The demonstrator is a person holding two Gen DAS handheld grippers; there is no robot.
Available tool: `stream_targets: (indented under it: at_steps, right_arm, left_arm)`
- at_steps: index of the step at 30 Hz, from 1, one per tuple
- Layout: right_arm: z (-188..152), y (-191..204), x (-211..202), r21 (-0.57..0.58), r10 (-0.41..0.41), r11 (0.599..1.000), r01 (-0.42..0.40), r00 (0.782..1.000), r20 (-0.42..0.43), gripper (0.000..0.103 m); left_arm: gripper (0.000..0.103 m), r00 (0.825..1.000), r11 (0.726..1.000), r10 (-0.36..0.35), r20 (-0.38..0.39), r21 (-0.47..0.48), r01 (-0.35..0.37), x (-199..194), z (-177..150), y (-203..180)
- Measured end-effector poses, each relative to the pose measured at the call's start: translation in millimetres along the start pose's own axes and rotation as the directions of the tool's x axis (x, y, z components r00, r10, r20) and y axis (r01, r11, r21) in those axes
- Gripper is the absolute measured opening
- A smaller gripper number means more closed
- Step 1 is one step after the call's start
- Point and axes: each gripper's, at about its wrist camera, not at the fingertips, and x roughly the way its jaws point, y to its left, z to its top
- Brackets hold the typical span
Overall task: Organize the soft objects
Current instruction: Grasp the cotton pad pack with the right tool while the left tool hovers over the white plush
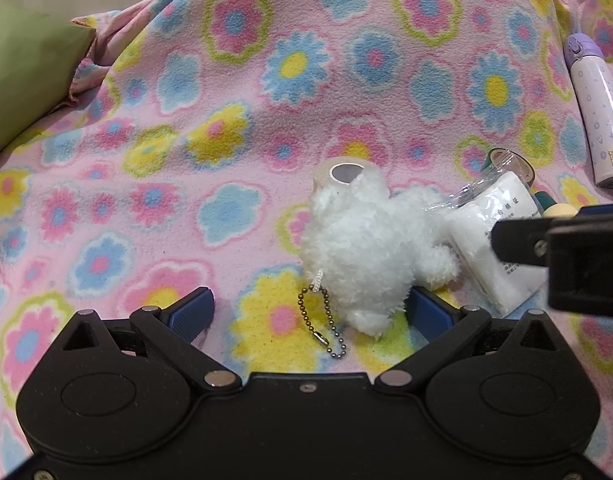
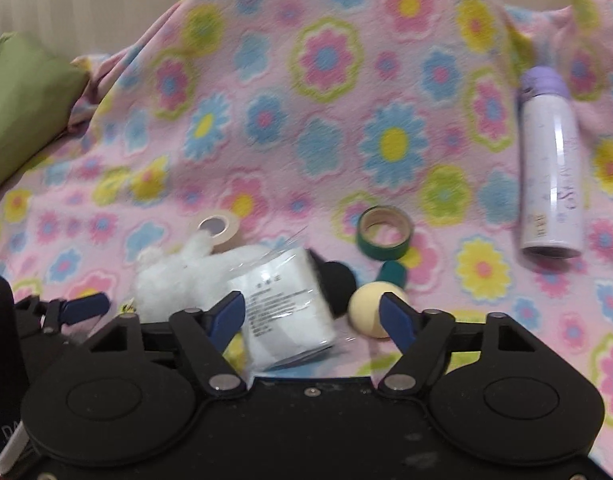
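Note:
A white plush toy [image 1: 366,248] with a ball chain [image 1: 326,328] lies on the flowered blanket [image 1: 266,100]. It sits between the open fingers of my left gripper [image 1: 310,314], close to the right finger, and neither pad presses on it. A white cotton packet in clear plastic [image 2: 286,312] lies just right of the toy. My right gripper [image 2: 312,316] straddles the packet: the left pad touches it, while the right pad stands apart in front of a yellow sponge ball [image 2: 366,308]. The right gripper's finger [image 1: 514,242] shows over the packet [image 1: 486,232].
Behind the toy stands a white tape roll [image 1: 344,172]. A green tape roll [image 2: 384,234], a black puff [image 2: 338,280] and a teal piece [image 2: 394,272] lie by the ball. A purple bottle [image 2: 552,160] lies at right, a green pillow [image 1: 22,72] at left.

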Motion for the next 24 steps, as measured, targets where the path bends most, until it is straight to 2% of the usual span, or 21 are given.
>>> stream_targets:
  at_steps: [7,9,10,12,16,21,24]
  right_arm:
    - [-2.6,10.9,8.8,-0.061,0.022,0.998,-0.024,0.999,-0.027,0.072]
    - [-1.6,12.1,10.7,-0.068,0.029,0.997,-0.031,0.999,-0.033,0.064]
    - [-0.5,12.1,13.8,-0.066,0.043,0.997,-0.046,0.998,-0.053,0.051]
    - [0.8,9.1,18.1,-0.044,0.048,0.998,-0.052,0.996,-0.076,0.047]
    - [1.8,1.2,13.3,-0.011,0.043,0.999,-0.044,0.996,-0.073,0.045]
    - [0.3,-20.6,-11.7,0.072,0.024,0.997,-0.019,0.998,-0.066,0.046]
    - [-6.8,-37.4,-24.8,0.113,-0.006,0.993,0.016,0.996,-0.094,0.046]
  left_arm:
    - [0.101,1.0,1.0,0.001,0.001,-0.001,-0.001,0.3,-0.4,0.2]
    - [0.1,1.0,1.0,0.001,0.0,-0.002,-0.001,0.3,-0.5,0.2]
    - [0.1,1.0,1.0,0.001,0.0,-0.002,-0.001,0.3,-0.5,0.1]
    - [0.1,1.0,1.0,0.0,0.0,-0.002,0.0,0.4,-0.4,0.2]
    - [0.101,1.0,1.0,0.0,0.0,-0.003,0.0,0.5,-0.5,0.2]
    - [0.101,1.0,1.0,0.0,0.0,-0.004,0.0,0.7,-0.7,0.5]
    - [0.101,1.0,1.0,0.0,0.0,-0.004,0.0,0.8,-0.4,0.6]
